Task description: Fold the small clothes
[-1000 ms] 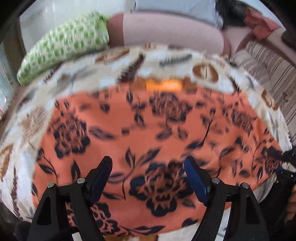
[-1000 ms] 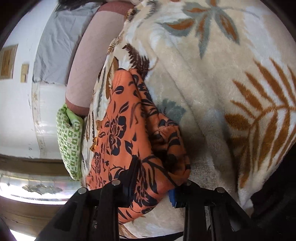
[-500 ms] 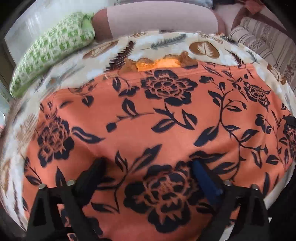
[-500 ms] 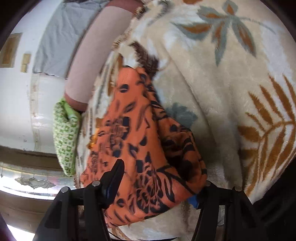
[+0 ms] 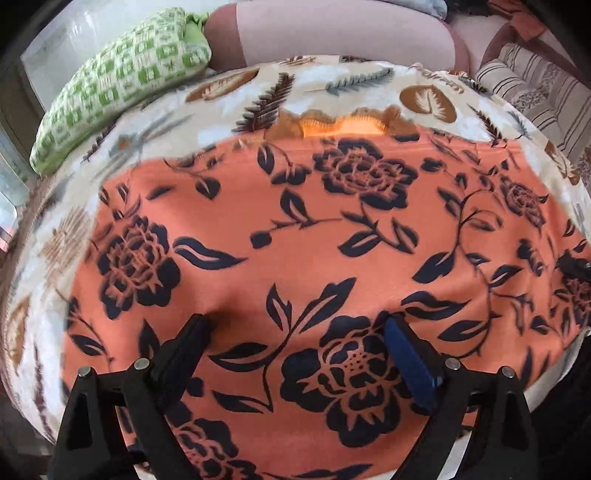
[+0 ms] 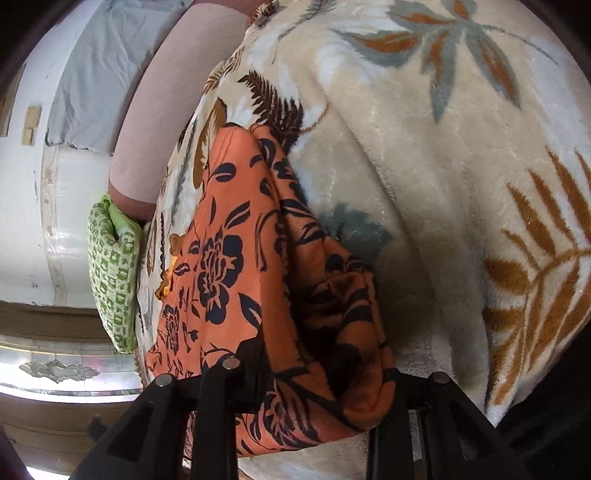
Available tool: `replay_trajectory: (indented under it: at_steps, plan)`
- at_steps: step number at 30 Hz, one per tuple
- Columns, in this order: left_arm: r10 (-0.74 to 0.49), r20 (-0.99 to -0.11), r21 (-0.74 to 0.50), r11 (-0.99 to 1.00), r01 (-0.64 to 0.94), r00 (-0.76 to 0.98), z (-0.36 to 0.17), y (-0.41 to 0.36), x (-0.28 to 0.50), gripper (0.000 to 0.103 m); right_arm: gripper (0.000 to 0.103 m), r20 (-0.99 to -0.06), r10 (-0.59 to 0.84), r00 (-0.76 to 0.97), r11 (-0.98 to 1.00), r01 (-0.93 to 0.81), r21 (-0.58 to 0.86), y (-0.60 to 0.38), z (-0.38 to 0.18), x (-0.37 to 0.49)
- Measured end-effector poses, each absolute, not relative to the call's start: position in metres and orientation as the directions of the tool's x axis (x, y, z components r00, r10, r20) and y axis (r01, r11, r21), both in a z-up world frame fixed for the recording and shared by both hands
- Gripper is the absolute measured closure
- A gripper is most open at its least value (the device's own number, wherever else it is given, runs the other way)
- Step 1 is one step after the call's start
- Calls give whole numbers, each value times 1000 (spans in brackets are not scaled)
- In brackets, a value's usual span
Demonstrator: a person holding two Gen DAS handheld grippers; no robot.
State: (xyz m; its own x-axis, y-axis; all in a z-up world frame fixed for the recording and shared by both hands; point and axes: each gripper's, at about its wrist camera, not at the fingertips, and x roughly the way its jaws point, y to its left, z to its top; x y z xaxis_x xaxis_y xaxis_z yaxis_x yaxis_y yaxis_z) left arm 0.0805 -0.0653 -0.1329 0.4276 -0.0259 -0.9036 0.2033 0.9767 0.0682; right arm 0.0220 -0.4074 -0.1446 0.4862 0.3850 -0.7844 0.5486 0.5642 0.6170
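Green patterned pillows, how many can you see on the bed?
1. The green patterned pillow lies at the far edge of the leaf-print blanket, beside a pink bolster. Others may be hidden out of view.

Left wrist view: close above the orange floral garment (image 5: 295, 236), angled steeply down, facing toward the far green checked cushion (image 5: 118, 88) and pink bolster (image 5: 332, 29). Right wrist view: also tilted down, set at the garment's right edge (image 6: 236, 258), looking sideways along it, leaf-print blanket (image 6: 424, 184) filling the near right. Shared by both: garment, blanket (image 5: 229, 99), cushion (image 6: 110, 269), bolster (image 6: 155, 122).
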Motion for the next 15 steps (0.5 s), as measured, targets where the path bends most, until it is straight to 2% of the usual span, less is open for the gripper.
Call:
replay_trajectory:
  at_steps: [15]
  plan:
    - [-29, -904, 68, 975, 212, 427, -134, -66, 81, 4, 77, -777, 393, 492, 601, 503, 622, -408, -140, 23]
